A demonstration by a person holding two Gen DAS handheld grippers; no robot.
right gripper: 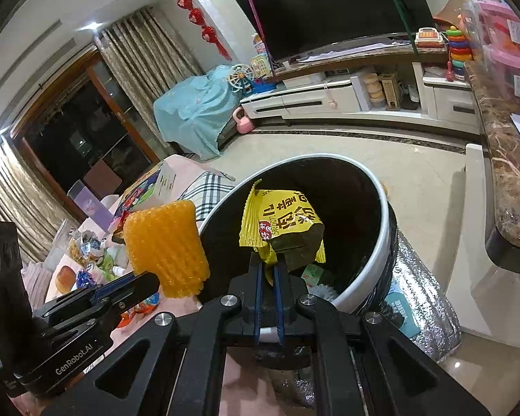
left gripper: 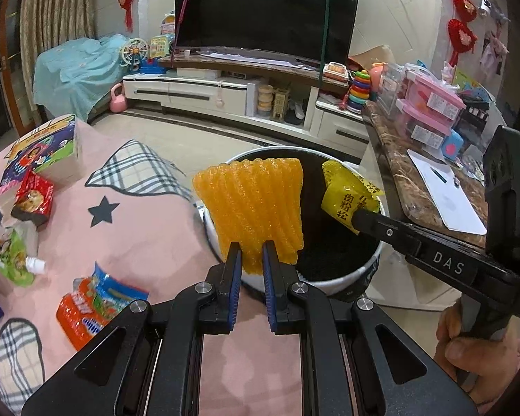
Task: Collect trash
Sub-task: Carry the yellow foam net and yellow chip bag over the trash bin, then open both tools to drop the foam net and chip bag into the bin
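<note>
My left gripper (left gripper: 252,248) is shut on an orange foam net sleeve (left gripper: 256,208) and holds it over the near rim of the white trash bin (left gripper: 343,282) with a black liner. My right gripper (right gripper: 269,266) is shut on a yellow snack wrapper (right gripper: 280,218) and holds it above the bin's opening (right gripper: 364,190). In the left wrist view the right gripper (left gripper: 355,216) reaches in from the right with the wrapper (left gripper: 346,190). In the right wrist view the left gripper (right gripper: 152,282) holds the sleeve (right gripper: 166,246) left of the bin.
Several wrappers lie on the pink cloth-covered table: an orange packet (left gripper: 93,306), a red packet (left gripper: 34,199), a green pouch (left gripper: 12,256), a carton (left gripper: 48,150). A marble counter (left gripper: 409,180) with paper stands right of the bin. A silver foil bag (right gripper: 423,298) leans beside it.
</note>
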